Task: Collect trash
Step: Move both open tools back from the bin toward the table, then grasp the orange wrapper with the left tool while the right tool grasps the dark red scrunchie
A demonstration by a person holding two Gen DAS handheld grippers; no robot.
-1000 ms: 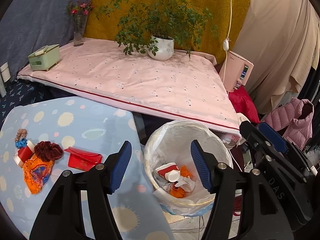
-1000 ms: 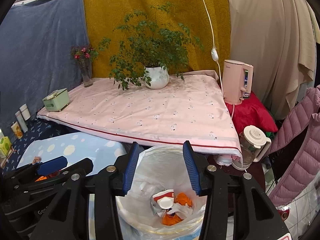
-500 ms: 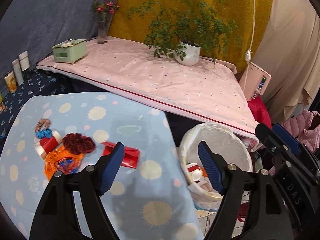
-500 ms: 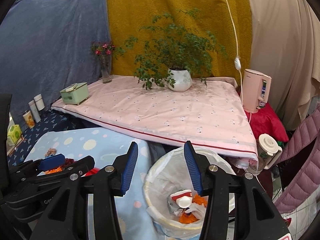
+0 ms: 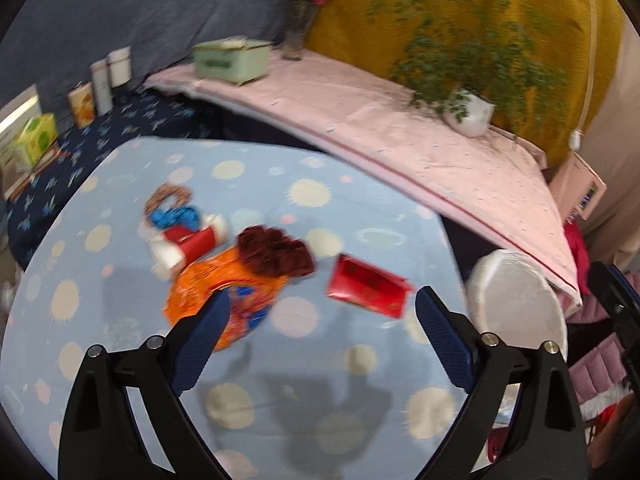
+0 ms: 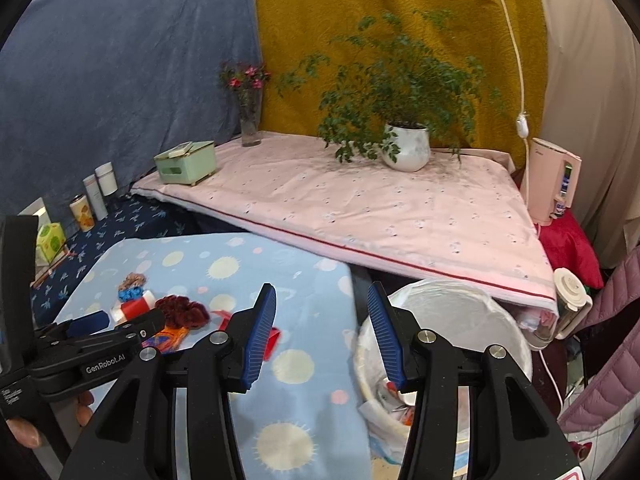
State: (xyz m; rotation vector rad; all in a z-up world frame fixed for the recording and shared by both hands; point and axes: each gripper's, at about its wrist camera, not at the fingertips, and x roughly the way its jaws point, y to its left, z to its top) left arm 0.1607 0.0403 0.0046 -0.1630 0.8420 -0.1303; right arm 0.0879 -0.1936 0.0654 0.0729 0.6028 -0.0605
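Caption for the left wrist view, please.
Open left gripper above the spotted blue cloth, facing a red packet, orange wrapper and lined bin.

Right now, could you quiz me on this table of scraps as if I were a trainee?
1. True or false: the left tool is open and holds nothing.
2. Which lies nearest the bin? A. the red packet B. the orange wrapper C. the blue scrunchie
3. Fill in: the dark red scrunchie rests partly on the ______ wrapper.

Key: 1 true. 2 A. 3 orange.
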